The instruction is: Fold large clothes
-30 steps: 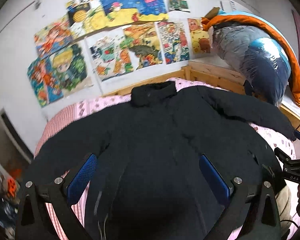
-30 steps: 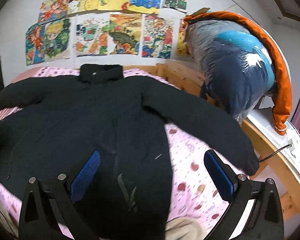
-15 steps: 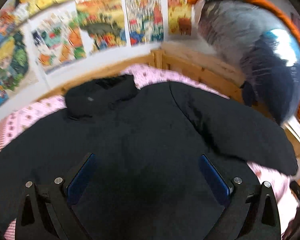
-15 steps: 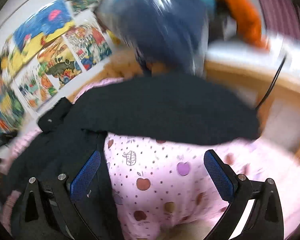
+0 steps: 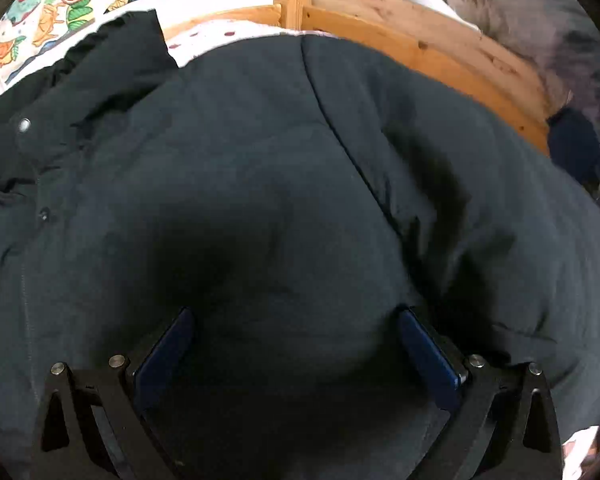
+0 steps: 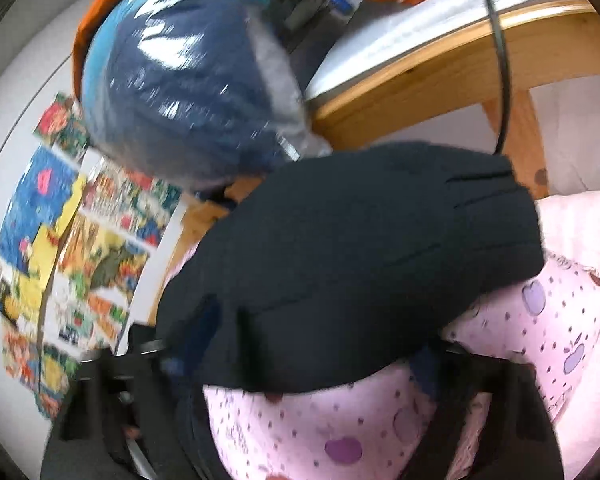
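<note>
A large black padded coat (image 5: 260,168) lies spread on a pink patterned bed sheet (image 6: 540,320). Its collar (image 5: 80,80) is at the upper left in the left wrist view. My left gripper (image 5: 296,344) is open, pressed low onto the coat's chest beside the right shoulder seam, with blue pads (image 5: 164,352) either side of a bulge of fabric. In the right wrist view the coat's right sleeve (image 6: 360,248) lies across the sheet. My right gripper (image 6: 308,368) is open and astride the sleeve; its fingers are blurred and partly hidden by it.
A wooden bed frame (image 5: 420,48) runs behind the coat. A plastic-wrapped blue and orange bundle (image 6: 188,80) sits on a wooden ledge (image 6: 440,76) beyond the sleeve. A black cable (image 6: 500,80) hangs there. Colourful drawings (image 6: 80,240) cover the wall.
Both grippers have dropped close to the coat. The left has moved onto the chest by the right shoulder. The right has swung right and tilted, coming over the right sleeve.
</note>
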A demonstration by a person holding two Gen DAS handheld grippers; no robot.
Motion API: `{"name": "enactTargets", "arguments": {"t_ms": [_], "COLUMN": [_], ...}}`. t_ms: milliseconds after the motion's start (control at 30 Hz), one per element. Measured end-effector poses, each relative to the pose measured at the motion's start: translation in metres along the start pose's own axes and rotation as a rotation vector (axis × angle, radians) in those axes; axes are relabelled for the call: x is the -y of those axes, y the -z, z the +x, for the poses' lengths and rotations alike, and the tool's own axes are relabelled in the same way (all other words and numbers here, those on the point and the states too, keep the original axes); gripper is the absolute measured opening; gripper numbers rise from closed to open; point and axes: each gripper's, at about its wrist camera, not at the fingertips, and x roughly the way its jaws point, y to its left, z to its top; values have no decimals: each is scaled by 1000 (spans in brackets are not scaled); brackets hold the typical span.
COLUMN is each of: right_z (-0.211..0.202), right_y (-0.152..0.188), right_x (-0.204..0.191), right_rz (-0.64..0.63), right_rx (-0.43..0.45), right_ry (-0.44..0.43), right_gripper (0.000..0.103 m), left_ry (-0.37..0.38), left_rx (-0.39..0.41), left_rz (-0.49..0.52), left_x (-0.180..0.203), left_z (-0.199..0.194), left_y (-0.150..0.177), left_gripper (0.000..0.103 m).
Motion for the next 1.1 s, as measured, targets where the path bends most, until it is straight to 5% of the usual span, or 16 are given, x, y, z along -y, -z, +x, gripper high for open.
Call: {"name": "enactTargets", "arguments": {"t_ms": [167, 400, 567, 733, 833, 1000, 1100], "right_z": [-1, -45, -56, -42, -30, -20, -13], "right_y": [-12, -29, 8, 97, 164, 255, 295], "right_x": [-16, -147, -283, -388, -419, -408, -369], "right_rz": [1, -441, -811, -1129, -1305, -1487, -1534], "right_rx": [34, 168, 177, -11, -122, -322, -545], "right_ry": [30, -63, -240, -429, -488, -495, -463], "right_gripper": [13, 8, 8, 8, 8, 10, 30], "left_ry": [42, 95, 64, 36, 5, -9, 32], "left_rx": [-4, 116, 171, 189, 212, 241, 259], "left_rz": [-20, -69, -160, -341, -429, -510, -521], "left_x": [-10, -71, -148, -240, -283, -324, -331], "left_z": [-24, -146, -222, -269, -288, -292, -290], "left_y": [4, 35, 74, 137, 179, 218, 228], "left_gripper": [102, 102, 103, 103, 103, 103, 103]}}
